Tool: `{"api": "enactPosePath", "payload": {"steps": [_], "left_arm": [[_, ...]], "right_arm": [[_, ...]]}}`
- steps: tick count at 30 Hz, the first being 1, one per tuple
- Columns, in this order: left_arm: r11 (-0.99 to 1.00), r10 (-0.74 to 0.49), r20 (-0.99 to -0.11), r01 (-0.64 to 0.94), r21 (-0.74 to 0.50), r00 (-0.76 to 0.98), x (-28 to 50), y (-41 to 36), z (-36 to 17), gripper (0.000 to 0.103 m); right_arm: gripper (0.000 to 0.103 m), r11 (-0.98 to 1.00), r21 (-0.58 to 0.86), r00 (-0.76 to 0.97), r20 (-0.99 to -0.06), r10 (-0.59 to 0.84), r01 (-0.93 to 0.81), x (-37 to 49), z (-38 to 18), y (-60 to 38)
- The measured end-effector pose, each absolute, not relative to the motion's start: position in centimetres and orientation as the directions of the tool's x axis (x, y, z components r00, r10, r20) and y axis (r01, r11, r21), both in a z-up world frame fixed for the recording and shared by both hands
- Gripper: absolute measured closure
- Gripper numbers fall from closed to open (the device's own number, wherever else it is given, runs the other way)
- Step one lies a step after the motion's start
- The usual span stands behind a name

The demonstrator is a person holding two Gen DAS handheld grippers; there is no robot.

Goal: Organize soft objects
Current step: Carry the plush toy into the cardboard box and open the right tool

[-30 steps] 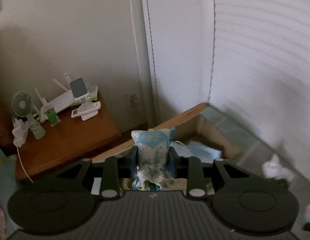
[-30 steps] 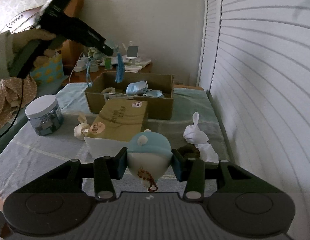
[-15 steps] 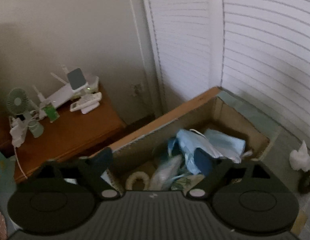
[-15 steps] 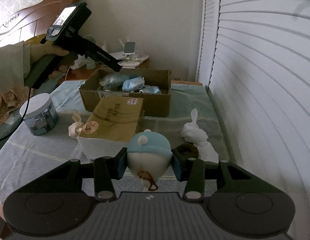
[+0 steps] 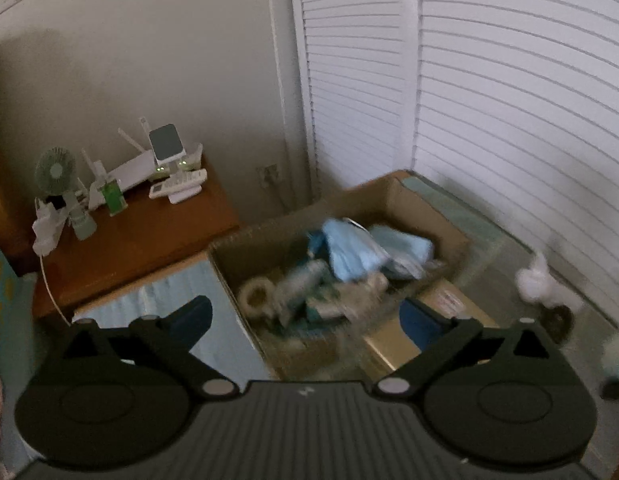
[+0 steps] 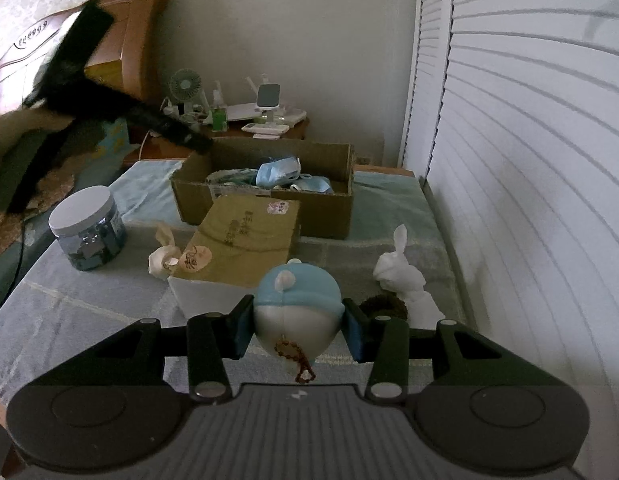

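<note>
My left gripper (image 5: 305, 314) hangs over the near edge of the open cardboard box (image 5: 269, 236). Its jaws are opening wide and nothing is between them. Inside the box lie blue cloths (image 5: 353, 248), a pale ring (image 5: 257, 292) and other soft pieces, all blurred. My right gripper (image 6: 298, 330) is shut on a round plush toy (image 6: 297, 292) with a blue cap, a white belly and a brown bead cord. It holds the toy above the bedspread, short of the box (image 6: 325, 216). In the right wrist view the left gripper (image 6: 197, 144) is a dark blur at the box's left corner.
A flat tan carton (image 6: 245, 240) leans against the box front. A white cloth rabbit (image 6: 401, 276), a dark scrunchie (image 6: 383, 304), a cream bundle (image 6: 163, 256) and a lidded jar (image 6: 87, 228) lie on the bedspread. Beyond stands a wooden nightstand (image 5: 149, 232); louvred doors close the right.
The left gripper let go of the blue patterned pouch over the box, opened wide and drew back. The right gripper still holds the plush, unmoved.
</note>
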State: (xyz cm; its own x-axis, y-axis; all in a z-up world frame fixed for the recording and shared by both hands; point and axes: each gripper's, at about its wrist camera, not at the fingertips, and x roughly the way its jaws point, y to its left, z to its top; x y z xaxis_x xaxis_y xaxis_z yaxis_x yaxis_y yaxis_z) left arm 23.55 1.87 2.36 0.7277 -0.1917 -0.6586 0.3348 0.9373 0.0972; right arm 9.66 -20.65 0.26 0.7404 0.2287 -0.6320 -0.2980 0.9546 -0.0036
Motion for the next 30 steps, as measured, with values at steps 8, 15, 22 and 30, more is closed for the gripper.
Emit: {"api": "enactPosePath", "payload": {"steps": [8,15,22,30], "left_arm": [[0.957,-0.207,-0.624,0.289,0.031,0.753,15.2,1.8,2.1,0.002],[0.977,-0.178,-0.614,0.212,-0.017,0.769,11.5,2.1,1.2,0.002],[0.981,-0.172,-0.631,0.192,-0.037,0.757,10.0,2.8,0.0,0.002],[0.993,-0.117,-0.634,0.113,-0.047,0.765,9.1,4.5,-0.9,0.002]], "right_arm": [[0.053,0.95,-0.01,0.748,-0.618,0.24,-0.312,11.2,1.1,-20.0],[0.053,0.945,-0.01,0.749,-0.612,0.253,-0.327,13.2,1.7,-19.2],[0.053,0.925,-0.04,0.739,-0.614,0.276,-0.378,15.8,2.6,-17.2],[0.053,0.882,-0.066,0.717,-0.613,0.333,-0.467,20.0,3.8,-13.8]]}}
